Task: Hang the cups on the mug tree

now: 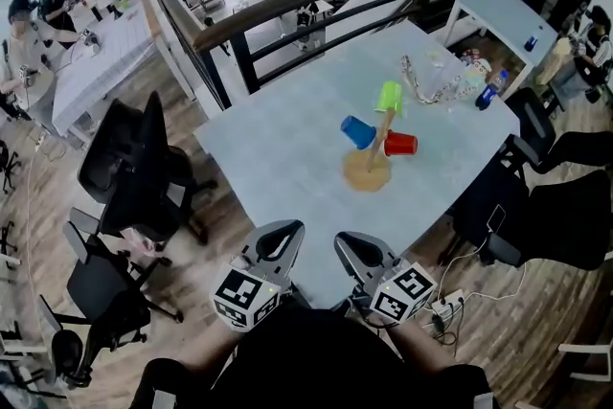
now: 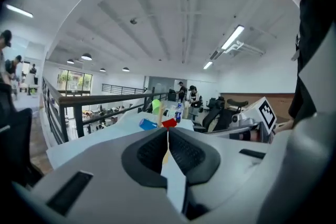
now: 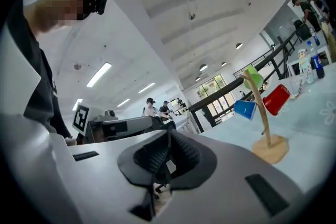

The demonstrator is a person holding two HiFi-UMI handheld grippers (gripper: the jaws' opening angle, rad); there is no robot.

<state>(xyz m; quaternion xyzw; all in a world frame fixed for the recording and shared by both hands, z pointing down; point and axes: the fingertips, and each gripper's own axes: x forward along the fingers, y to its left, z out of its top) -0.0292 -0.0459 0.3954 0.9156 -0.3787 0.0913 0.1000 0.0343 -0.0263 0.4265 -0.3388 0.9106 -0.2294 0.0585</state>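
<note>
Left gripper (image 1: 284, 230): closed all the way, ribbed pads pressed together, nothing between them. Right gripper (image 1: 349, 244): same, closed, nothing held. Both sit side by side at the near edge of the table (image 1: 278, 158), the marker cubes toward me.

The mug tree (image 1: 380, 141) stands on the table well ahead of both sets of fingertips, a bit to the right of the right gripper's line. All three cups are already on it. The green cup (image 1: 389, 97) is at the top, farthest from the fingertips. The blue cup (image 1: 358, 131) hangs on the left branch, on the side toward the left gripper. The red cup (image 1: 400, 145) hangs on the right branch. The round wooden base (image 1: 367, 172) is the part nearest the fingertips, and bare tabletop lies between it and them.

In the left gripper view the tree shows small, straight over the closed fingertips (image 2: 184, 152). In the right gripper view it's up and right of the fingertips (image 3: 184, 155), clear of them.

Past the tree, a blue bottle (image 1: 490, 89) and some clear clutter I can't identify.
</note>
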